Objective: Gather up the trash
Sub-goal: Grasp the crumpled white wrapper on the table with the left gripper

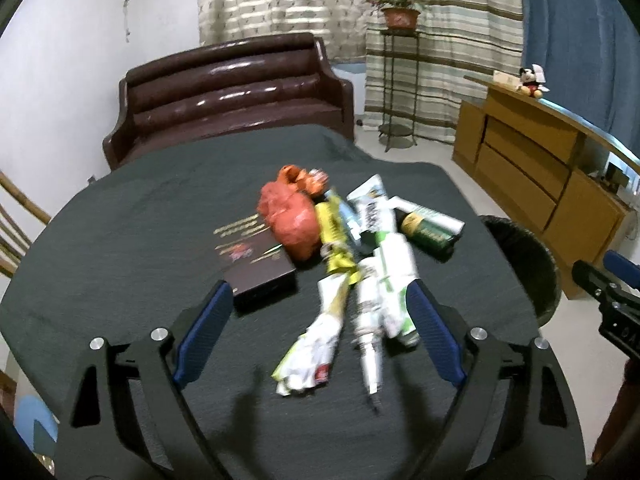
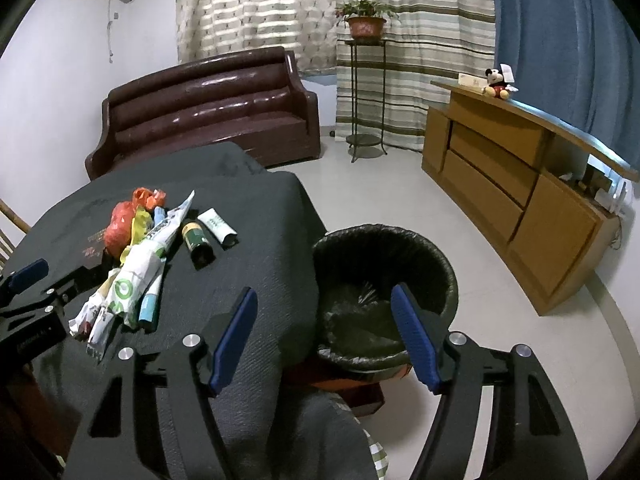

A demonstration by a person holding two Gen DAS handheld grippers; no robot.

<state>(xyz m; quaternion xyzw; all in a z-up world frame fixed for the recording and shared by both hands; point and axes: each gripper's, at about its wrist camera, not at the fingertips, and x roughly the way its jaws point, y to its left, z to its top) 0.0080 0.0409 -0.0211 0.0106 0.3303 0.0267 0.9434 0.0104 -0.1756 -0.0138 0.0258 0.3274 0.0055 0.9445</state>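
Note:
A heap of trash lies on the dark table [image 1: 120,240]: an orange plastic bag [image 1: 290,220], a yellow wrapper [image 1: 334,236], crumpled white-green wrappers [image 1: 386,280], a crumpled white wrapper [image 1: 314,344], a green can [image 1: 426,236], a white tube [image 1: 434,216] and a dark flat box [image 1: 256,264]. My left gripper [image 1: 318,308] is open just above the near end of the heap, its jaws straddling the wrappers. My right gripper [image 2: 326,316] is open and empty at the table's right edge, beside the black-lined bin [image 2: 384,276]. The heap [image 2: 136,276] also shows in the right wrist view.
A brown leather sofa [image 1: 236,92] stands behind the table. A wooden cabinet [image 2: 516,196] lines the right wall with a Mickey toy [image 2: 498,84] on top. A plant stand [image 2: 366,92] stands by the curtains. A wooden chair [image 1: 16,232] is at the left.

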